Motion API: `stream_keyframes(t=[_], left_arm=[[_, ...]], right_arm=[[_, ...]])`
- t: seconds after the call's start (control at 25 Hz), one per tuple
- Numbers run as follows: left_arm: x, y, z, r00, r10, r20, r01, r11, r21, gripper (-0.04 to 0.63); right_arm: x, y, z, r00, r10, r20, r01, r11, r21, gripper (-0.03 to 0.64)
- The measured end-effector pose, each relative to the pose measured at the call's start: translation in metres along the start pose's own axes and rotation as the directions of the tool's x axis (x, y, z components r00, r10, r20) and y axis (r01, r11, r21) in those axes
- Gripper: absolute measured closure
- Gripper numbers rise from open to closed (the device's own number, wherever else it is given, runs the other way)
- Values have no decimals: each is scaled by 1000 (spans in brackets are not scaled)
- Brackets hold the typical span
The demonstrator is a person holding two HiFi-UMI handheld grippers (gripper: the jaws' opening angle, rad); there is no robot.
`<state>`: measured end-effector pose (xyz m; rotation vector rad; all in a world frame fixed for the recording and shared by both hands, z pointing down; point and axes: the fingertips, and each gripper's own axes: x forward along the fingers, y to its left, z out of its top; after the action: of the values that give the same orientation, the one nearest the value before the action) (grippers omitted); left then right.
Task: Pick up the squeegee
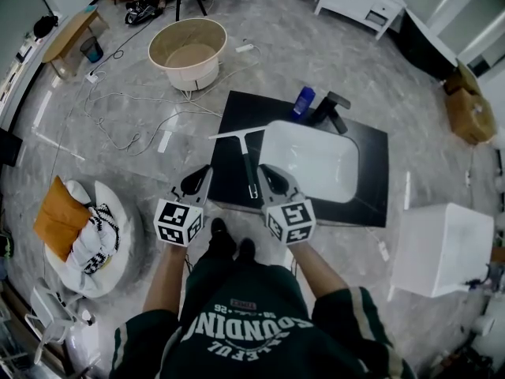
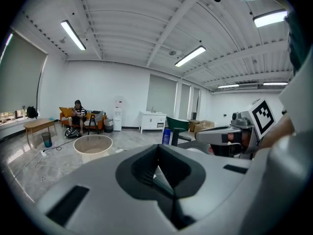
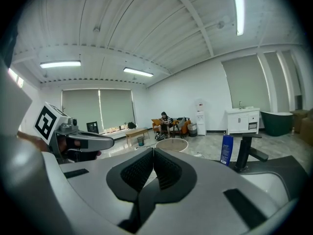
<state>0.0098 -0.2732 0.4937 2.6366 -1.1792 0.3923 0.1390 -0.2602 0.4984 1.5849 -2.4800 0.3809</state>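
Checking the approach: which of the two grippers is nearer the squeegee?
The right gripper: its jaws sit right beside the squeegee handle, while the left gripper is farther off to the handle's left, with a clear gap between.

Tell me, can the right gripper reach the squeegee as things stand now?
Probably yes. The squeegee lies uncovered on the counter, left of the sink, with its handle toward the right gripper, which is close by. Nothing lies between them. The fingers are shut, so they must open first.
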Motion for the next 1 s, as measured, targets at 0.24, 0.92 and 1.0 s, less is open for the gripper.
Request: stream_keyframes(t=[0.24, 0.92, 1.0], left_arm=[[16, 18, -9, 999, -20, -36, 19, 1000, -17, 594], [51, 54, -25, 994, -59, -89, 53, 997, -63, 594], [52, 56, -28, 994, -58, -94, 51, 996, -70, 594]], right_arm=[[23, -6, -20, 997, -7, -72, 10, 999, 31, 612], [62, -20, -83, 962, -66, -264, 86, 994, 61, 420], [67, -21, -86, 958, -65, -277, 86, 994, 63, 420]])
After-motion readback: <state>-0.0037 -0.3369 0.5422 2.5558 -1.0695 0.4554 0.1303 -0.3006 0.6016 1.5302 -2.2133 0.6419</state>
